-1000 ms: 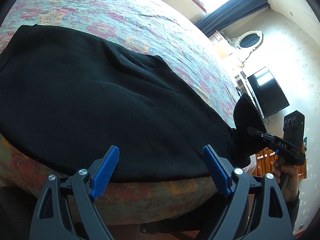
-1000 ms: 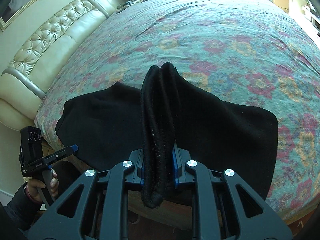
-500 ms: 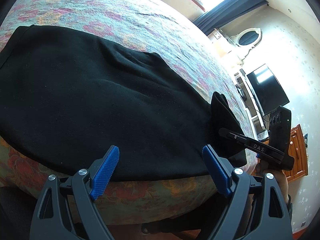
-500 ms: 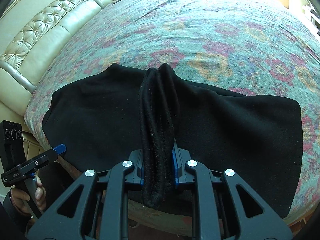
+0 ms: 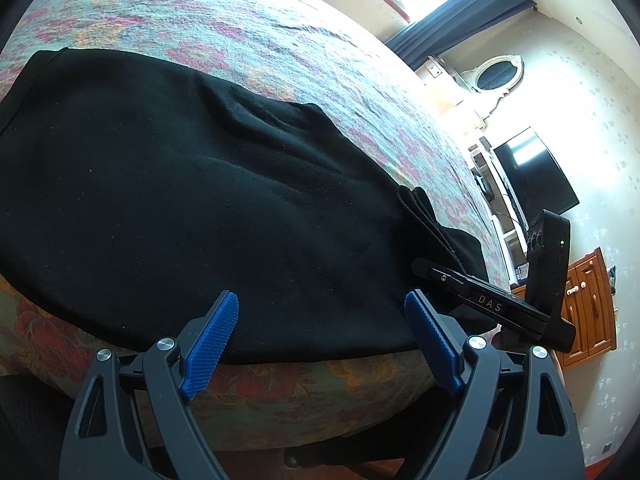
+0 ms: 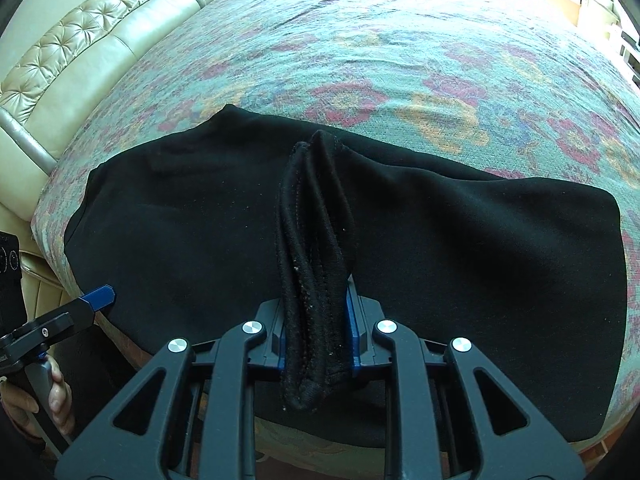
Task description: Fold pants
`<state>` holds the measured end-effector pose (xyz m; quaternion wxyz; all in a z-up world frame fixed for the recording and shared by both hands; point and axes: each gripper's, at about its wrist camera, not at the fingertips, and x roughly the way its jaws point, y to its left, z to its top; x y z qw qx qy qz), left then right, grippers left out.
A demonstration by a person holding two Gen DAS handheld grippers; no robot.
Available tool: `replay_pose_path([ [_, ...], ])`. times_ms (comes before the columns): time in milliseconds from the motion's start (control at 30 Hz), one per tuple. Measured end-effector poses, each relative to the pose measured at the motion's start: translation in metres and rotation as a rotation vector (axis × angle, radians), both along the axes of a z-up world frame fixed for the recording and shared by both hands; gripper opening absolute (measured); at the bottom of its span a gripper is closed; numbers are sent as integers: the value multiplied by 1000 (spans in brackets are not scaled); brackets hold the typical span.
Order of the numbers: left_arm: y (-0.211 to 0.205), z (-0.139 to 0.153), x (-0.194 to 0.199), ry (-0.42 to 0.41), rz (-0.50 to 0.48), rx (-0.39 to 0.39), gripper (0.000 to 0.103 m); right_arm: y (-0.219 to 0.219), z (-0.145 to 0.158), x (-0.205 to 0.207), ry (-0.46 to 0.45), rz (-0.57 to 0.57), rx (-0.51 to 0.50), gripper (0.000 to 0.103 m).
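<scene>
The right hand-held gripper (image 6: 316,344) is seen pressed together on a bunched fold of the black pants (image 6: 460,264), with several thick seamed layers pinched between its blue pads (image 6: 352,332) and a short end of the bundle hanging out behind them. From the pinch, the gathered fabric runs away from the camera as a raised ridge over the rest of the garment. In the left wrist view this same gripper (image 5: 424,266) is found at the right end of the pants, its black body lying low over the cloth near the bed's near edge.

The left hand-held gripper (image 5: 320,340) is held with its blue pads (image 5: 210,342) spread wide and nothing between them, just off the near hem of the pants (image 5: 180,200). In the right wrist view it (image 6: 98,296) is seen at the far left, one blue fingertip close to the left edge of the garment, its handle gripped by a hand (image 6: 52,396).

The pants are laid wide and mostly flat along the near edge of a bed, on a floral bedspread (image 6: 400,48) in teal, red and orange. A cream tufted headboard (image 6: 92,40) is seen at the left of the bed. Beyond the bed to the right, a dark television (image 5: 532,176), an oval white-framed mirror (image 5: 496,74), a wooden cabinet (image 5: 588,300) and dark curtains (image 5: 460,12) below a bright window are shown.
</scene>
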<state>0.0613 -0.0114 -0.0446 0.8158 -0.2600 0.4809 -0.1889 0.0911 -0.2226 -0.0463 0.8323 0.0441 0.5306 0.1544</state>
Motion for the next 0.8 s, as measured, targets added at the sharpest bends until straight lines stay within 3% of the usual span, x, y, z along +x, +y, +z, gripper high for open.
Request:
replay_pose_path([
  [167,1,1,1,-1,2,1,84,7,-3,-3,5,6,59,42],
  [433,13,7,2,-13,37,0,84,20,-8,-9,12,18,124,57],
  [733,57,24,-2,-61,108,-11,84,30,-4,-17,4,69,120,65],
  [800,79,27,-4,-76,135,-35,84,24,4,-22,-25,57,167,65],
])
